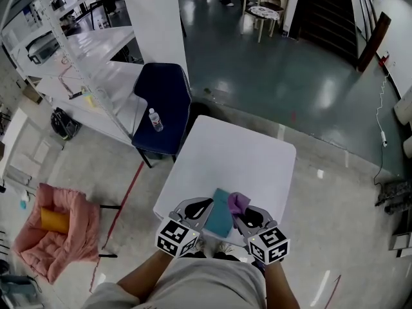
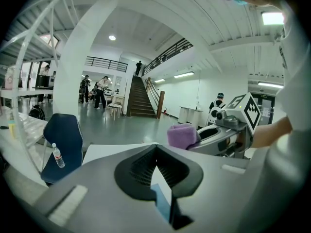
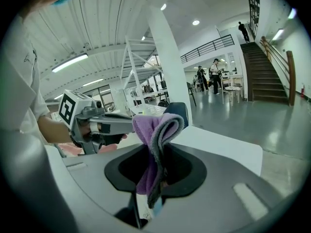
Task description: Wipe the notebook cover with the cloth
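A teal notebook (image 1: 219,216) lies flat at the near edge of the white table (image 1: 248,153). My right gripper (image 1: 240,212) is shut on a folded purple cloth (image 1: 237,202), which hangs over the notebook's right edge. In the right gripper view the cloth (image 3: 154,140) sticks up and droops down between the jaws. My left gripper (image 1: 204,205) sits just left of the notebook, jaws together with nothing between them. Through the left gripper (image 2: 154,148) a strip of the notebook (image 2: 162,203) shows below, and the cloth (image 2: 182,135) is at the right.
A dark blue chair (image 1: 164,105) with a water bottle (image 1: 155,120) on its seat stands off the table's far left corner. White shelving (image 1: 84,63) runs behind it. A pink padded chair (image 1: 58,230) is on the floor at left.
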